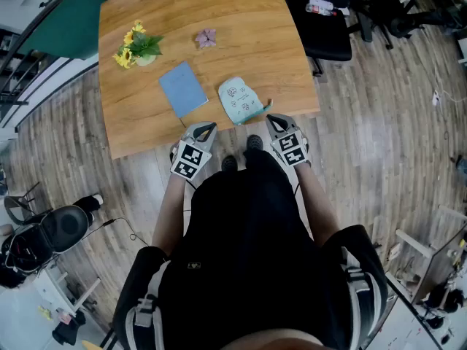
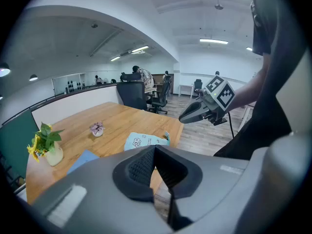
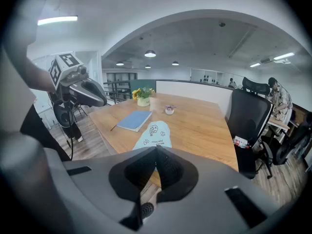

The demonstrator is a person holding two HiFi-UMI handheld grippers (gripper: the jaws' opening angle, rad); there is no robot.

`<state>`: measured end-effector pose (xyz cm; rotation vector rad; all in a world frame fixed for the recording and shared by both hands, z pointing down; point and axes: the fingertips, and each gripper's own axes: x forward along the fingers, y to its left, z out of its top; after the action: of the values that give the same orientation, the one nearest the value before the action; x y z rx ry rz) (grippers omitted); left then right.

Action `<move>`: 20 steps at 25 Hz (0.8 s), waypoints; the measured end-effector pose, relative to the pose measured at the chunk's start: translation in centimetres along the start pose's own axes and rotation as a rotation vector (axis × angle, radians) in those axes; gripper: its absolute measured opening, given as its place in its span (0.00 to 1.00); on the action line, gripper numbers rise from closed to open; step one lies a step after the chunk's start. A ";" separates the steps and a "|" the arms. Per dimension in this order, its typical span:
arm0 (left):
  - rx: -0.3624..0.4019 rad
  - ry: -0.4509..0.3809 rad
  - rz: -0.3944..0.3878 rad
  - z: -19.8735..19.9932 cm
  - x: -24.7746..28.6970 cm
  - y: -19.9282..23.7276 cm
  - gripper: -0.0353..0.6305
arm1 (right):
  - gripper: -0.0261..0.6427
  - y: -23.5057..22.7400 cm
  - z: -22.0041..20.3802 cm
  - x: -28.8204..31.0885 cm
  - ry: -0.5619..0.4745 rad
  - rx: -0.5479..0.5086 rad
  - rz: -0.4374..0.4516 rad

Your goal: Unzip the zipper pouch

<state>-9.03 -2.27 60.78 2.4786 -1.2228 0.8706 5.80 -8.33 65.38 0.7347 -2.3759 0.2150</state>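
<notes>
Pouch (image 1: 239, 100) sits on surface (image 1: 241, 20) just ahead, between left tongs (image 1: 206, 127) and right tongs (image 1: 271, 119), both clenched empty: open up, pin one end, pinch pull tab (image 1: 267, 105) squarely.

Far edge of table (image 1: 241, 6) beyond head view's top; print on zipper pouch (image 1: 239, 100) illegibly small.

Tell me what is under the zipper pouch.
Only the wooden table shows around the zipper pouch, lying flat near its front edge. Anything directly beneath or inside it is covered by the fabric.
</notes>
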 end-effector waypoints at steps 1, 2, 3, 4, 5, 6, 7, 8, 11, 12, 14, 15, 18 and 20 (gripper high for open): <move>0.002 0.000 -0.004 -0.1 0.0 0.0 0.05 | 0.04 0.1 0.0 0.0 -0.001 0.003 -0.003; 0.004 0.000 -0.008 -0.1 0.0 -0.1 0.05 | 0.04 0.3 0.0 0.0 -0.001 0.005 -0.006; 0.006 0.000 -0.012 -0.2 -0.1 -0.1 0.05 | 0.04 0.4 0.0 0.0 -0.002 0.008 -0.009; 0.009 0.000 -0.017 -0.2 -0.1 -0.2 0.05 | 0.04 0.5 0.0 -0.1 -0.003 0.011 -0.012; 0.013 0.000 -0.022 -0.3 -0.1 -0.3 0.05 | 0.04 0.7 -0.1 -0.1 -0.003 0.014 -0.015; 0.017 0.001 -0.027 -0.3 -0.1 -0.4 0.05 | 0.04 0.8 -0.1 -0.2 -0.004 0.018 -0.018; 0.021 0.001 -0.032 -0.3 -0.2 -0.5 0.05 | 0.04 1.0 -0.2 -0.3 -0.004 0.021 -0.021; 0.025 0.000 -0.038 -0.3 -0.2 -0.6 0.05 | 0.04 1.1 -0.2 -0.4 -0.003 0.024 -0.025; 0.036 -0.001 -0.049 -0.4 -0.3 -0.8 0.05 | 0.04 1.6 -0.6 -0.5 0.003 0.032 -0.031; 0.039 -0.002 -0.053 -0.5 -0.5 -0.9 0.05 | 0.04 1.8 -0.8 -0.5 0.006 0.034 -0.033; 0.038 -0.003 -0.060 -0.8 -0.7 -0.9 0.05 | 0.04 2.2 -0.9 -0.5 0.006 0.039 -0.042; 0.038 -0.002 -0.063 -1.0 -0.8 -0.8 0.05 | 0.04 2.3 -0.8 -0.5 0.002 0.044 -0.051; 0.043 0.008 -0.074 -1.6 -0.8 -0.7 0.05 | 0.04 2.4 -0.6 -0.5 -0.015 0.069 -0.088; 0.049 0.011 -0.081 -1.8 -0.7 -0.7 0.05 | 0.04 2.5 -0.7 -0.5 -0.015 0.082 -0.099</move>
<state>-9.52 -0.57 61.76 2.5386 -1.1017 0.9016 5.15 -5.82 65.73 0.8925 -2.3492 0.2675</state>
